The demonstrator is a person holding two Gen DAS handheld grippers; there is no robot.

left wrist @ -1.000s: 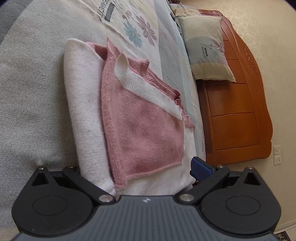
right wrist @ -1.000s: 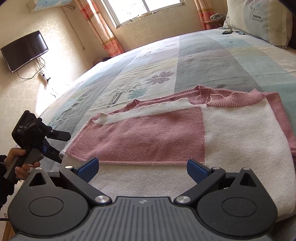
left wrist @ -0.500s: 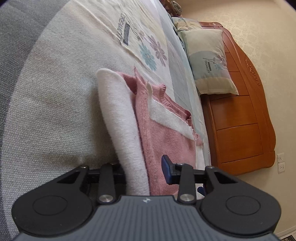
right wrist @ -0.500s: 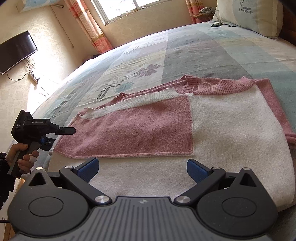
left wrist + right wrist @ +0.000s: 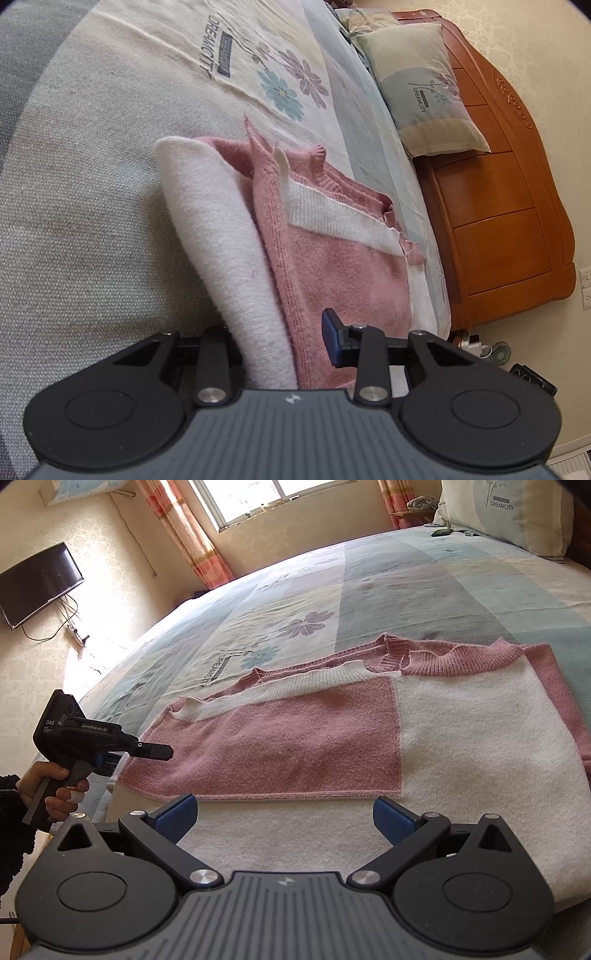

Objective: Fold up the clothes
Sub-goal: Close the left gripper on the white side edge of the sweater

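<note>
A pink and white knit sweater point(image 5: 454, 738) lies flat on the bed, with one pink sleeve folded across its front point(image 5: 280, 746). In the left wrist view its folded side edge point(image 5: 236, 266) runs between my left gripper's point(image 5: 280, 343) fingers, which are narrowed onto the thick white and pink layers; the left finger is hidden behind the white fold. The right wrist view shows this left gripper point(image 5: 155, 753) at the sweater's left corner, held by a hand. My right gripper point(image 5: 284, 818) is open just above the white hem on the near side, holding nothing.
The bed has a patchwork floral cover point(image 5: 369, 590). A pillow point(image 5: 424, 92) leans on the orange wooden headboard point(image 5: 498, 221). A television point(image 5: 37, 583) hangs on the far wall, with a window and curtains point(image 5: 192, 531) behind the bed. A small fan point(image 5: 500, 352) sits on the floor.
My left gripper went from wide open to narrowed around the sweater's folded side edge and moved in at the left corner. The right gripper stayed open over the hem.
</note>
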